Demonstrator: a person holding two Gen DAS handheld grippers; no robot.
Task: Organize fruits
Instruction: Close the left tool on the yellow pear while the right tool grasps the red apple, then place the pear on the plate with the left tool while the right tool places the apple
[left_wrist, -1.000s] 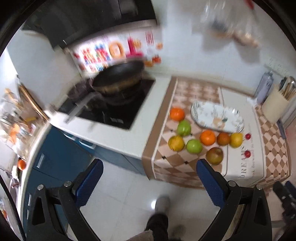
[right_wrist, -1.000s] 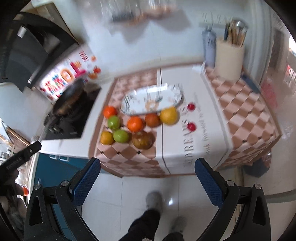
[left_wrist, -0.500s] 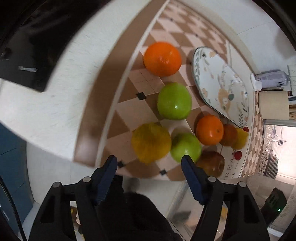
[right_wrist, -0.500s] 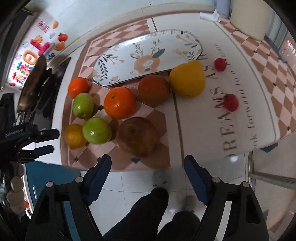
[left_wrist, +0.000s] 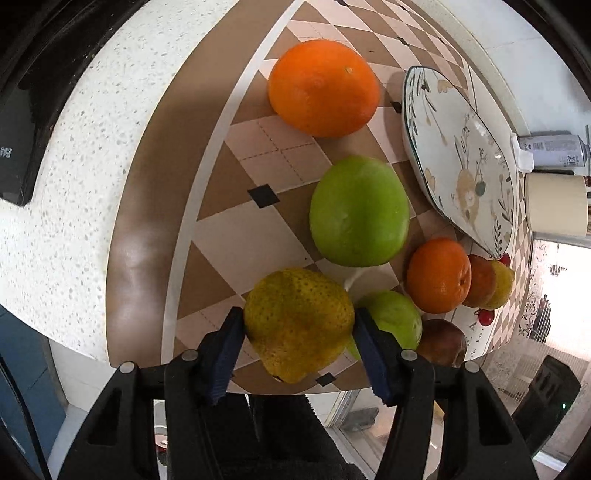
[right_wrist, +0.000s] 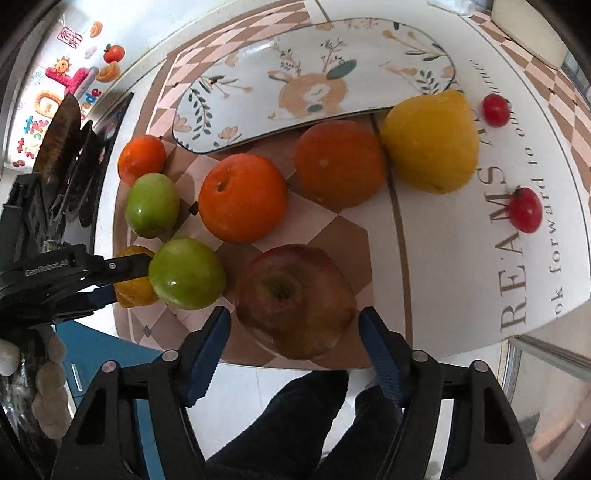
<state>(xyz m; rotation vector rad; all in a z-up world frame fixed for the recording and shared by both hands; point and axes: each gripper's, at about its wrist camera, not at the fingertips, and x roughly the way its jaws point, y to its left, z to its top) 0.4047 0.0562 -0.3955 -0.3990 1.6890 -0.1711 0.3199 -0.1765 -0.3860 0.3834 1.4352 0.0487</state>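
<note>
The left gripper (right_wrist: 122, 280), marked "GenRobot.AI", is closing with its pads against a speckled yellow pear (left_wrist: 297, 323) at the counter's front edge. The right gripper (right_wrist: 293, 339) is closing around a red apple (right_wrist: 295, 301), gaps still showing, beside the mat's (right_wrist: 461, 258) "REAMS" lettering.

Both wrist cameras look steeply down at the table (left_wrist: 74, 206) from close above its near edge. The left view sits over the yellow pear (left_wrist: 297, 323), the right over the red apple (right_wrist: 295, 301). Both share the patterned plate (right_wrist: 306, 79) and the fruit cluster.
</note>
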